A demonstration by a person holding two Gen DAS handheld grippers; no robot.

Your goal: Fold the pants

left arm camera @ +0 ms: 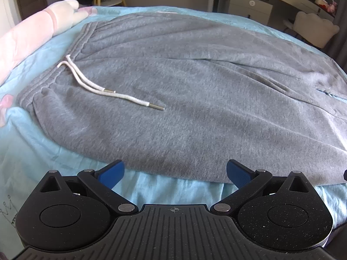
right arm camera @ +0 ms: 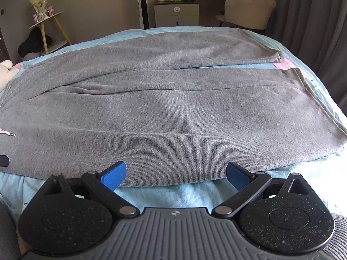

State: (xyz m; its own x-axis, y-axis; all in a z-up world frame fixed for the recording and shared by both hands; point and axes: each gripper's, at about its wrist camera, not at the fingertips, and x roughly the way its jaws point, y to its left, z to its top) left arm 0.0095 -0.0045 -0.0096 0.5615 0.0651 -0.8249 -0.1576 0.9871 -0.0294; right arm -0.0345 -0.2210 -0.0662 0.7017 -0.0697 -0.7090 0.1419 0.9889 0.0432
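Note:
Grey sweatpants (left arm camera: 184, 82) lie spread flat on a light blue bed. Their waistband (left arm camera: 49, 78) is at the left with a white drawstring (left arm camera: 97, 86) lying on the fabric. In the right wrist view the pants (right arm camera: 173, 108) stretch across, both legs side by side, the hems (right arm camera: 303, 82) at the right. My left gripper (left arm camera: 175, 173) is open and empty, just at the near edge of the pants by the waist end. My right gripper (right arm camera: 176, 174) is open and empty, at the near edge of the near leg.
The blue bedsheet (left arm camera: 43, 156) shows around the pants. A pink and white plush toy (left arm camera: 32, 30) lies at the far left by the waistband. Beyond the bed stand a white chair (right arm camera: 249, 10), a dresser (right arm camera: 176, 14) and a small side table (right arm camera: 49, 28).

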